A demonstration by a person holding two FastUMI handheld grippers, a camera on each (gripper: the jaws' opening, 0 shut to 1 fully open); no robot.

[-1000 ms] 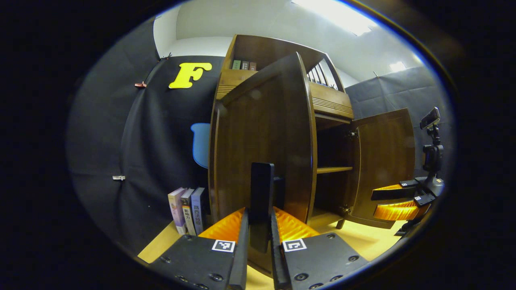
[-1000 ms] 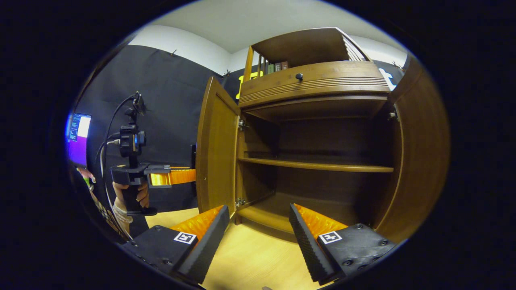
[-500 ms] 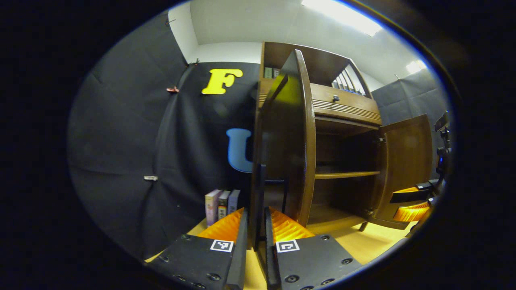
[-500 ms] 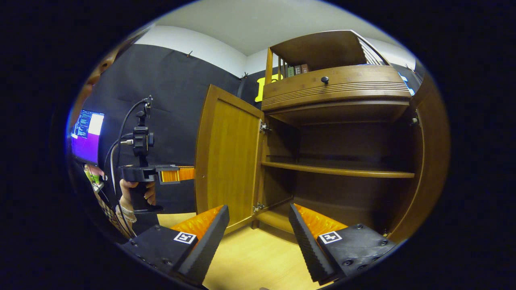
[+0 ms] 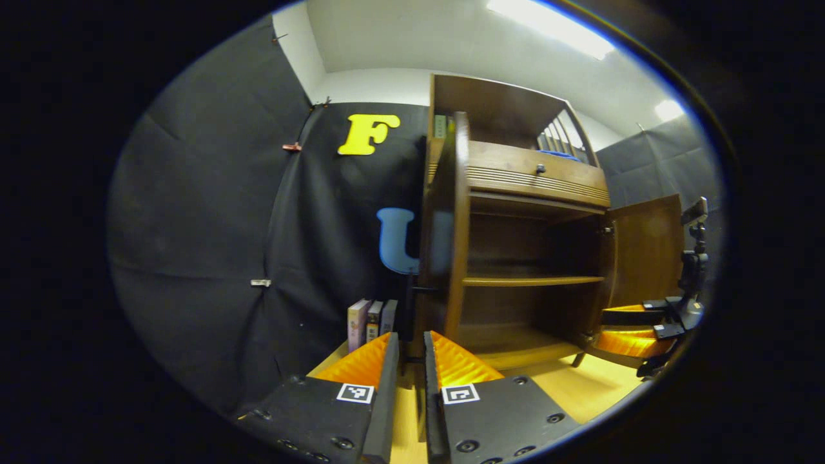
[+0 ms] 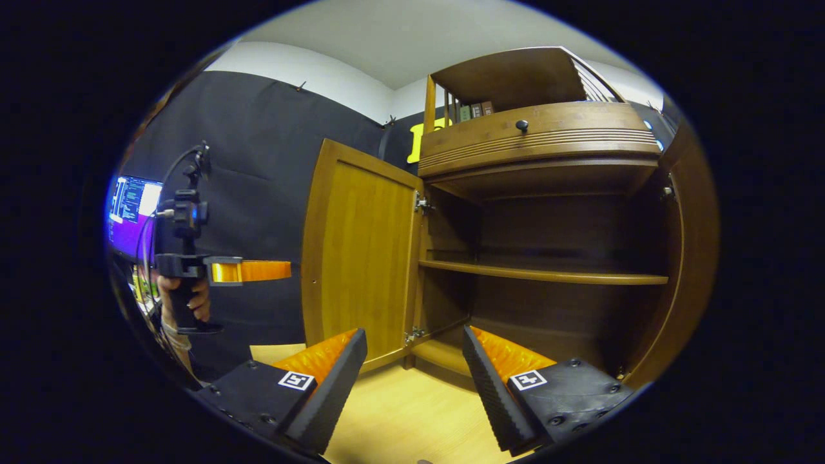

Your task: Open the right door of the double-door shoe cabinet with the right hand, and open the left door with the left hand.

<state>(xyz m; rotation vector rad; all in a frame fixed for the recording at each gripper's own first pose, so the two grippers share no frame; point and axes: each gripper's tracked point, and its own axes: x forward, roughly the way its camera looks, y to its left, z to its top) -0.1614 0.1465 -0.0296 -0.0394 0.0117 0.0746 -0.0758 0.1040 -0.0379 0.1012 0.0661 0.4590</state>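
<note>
Black screw-studded gripper bodies with square coded markers, ribbed jaws; bracelet at the wrist.

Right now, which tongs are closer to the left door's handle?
Left. The left tongs sit right at the left door's handle; the right tongs face the open cabinet.

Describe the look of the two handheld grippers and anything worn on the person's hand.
Each gripper has black bolted finger blocks with a square black-and-white marker, seen on the left gripper and right gripper. In the right gripper view the left one carries a pole-mounted camera with a cable; the hand wears a wrist bracelet.
</note>
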